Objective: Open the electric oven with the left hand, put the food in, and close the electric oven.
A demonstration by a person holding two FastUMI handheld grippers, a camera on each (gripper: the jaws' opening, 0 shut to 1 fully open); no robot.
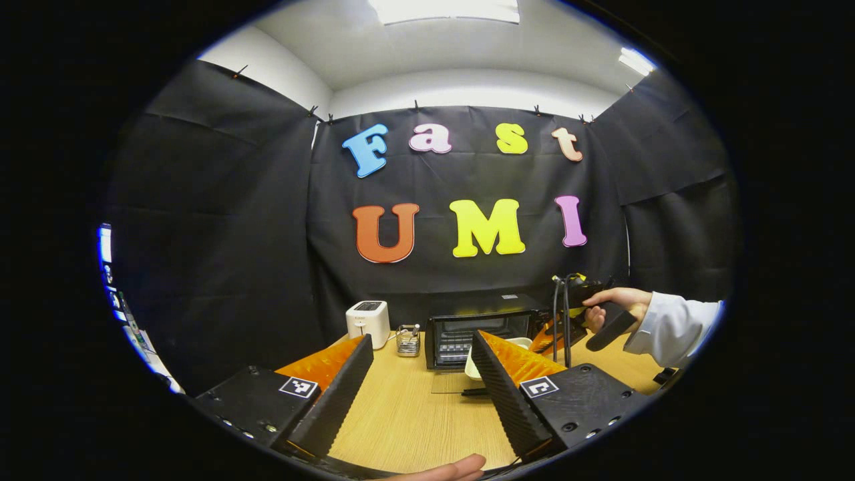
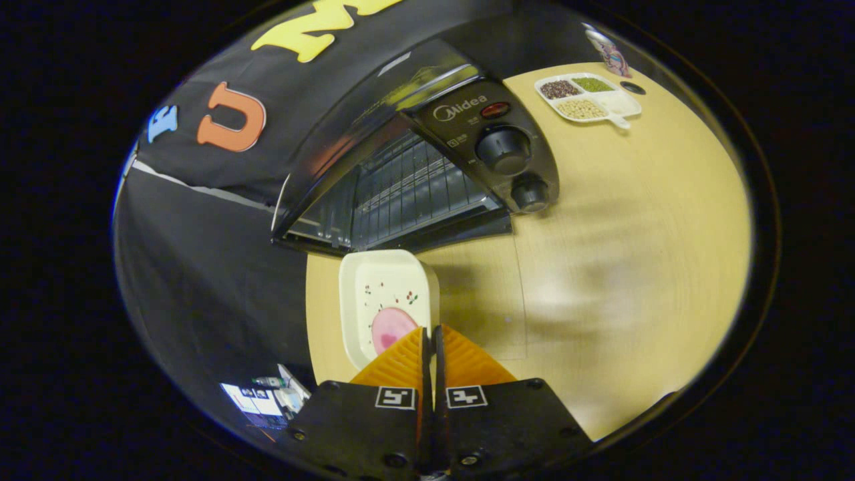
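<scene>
**Meanwhile, the dish sits pinched at the mouth of the open oven**

Starting at the left of the left gripper view, a white toaster (image 1: 368, 321) stands on the wooden table (image 1: 407, 414) against the black booth wall. Just to its right is a small wire holder (image 1: 407, 340) with utensils in it. Next comes the black electric oven (image 1: 477, 331), its glass door (image 1: 454, 382) folded down flat onto the table and its rack visible inside. The left gripper (image 1: 422, 351) hovers over the table in front of these, well apart from the oven, its two fingers spread wide with nothing between them. Beyond its right finger a white dish (image 1: 514, 343) peeks out at the oven front. Farther right, a hand (image 1: 618, 304) in a white sleeve holds the other gripper near the oven's right side.

In the right gripper view, the oven (image 2: 427, 167) fills the upper middle, door open, wire rack exposed, two knobs on its control panel. Below it lies the rectangular white dish (image 2: 384, 294), carrying a pink round slice of food (image 2: 391, 327) and lying just before the oven opening. The right gripper (image 2: 431, 331) has its fingers pressed nearly together, pinching the dish's near rim. At upper right, well apart, a divided tray (image 2: 618, 107) of beans and grains rests on the table.
</scene>
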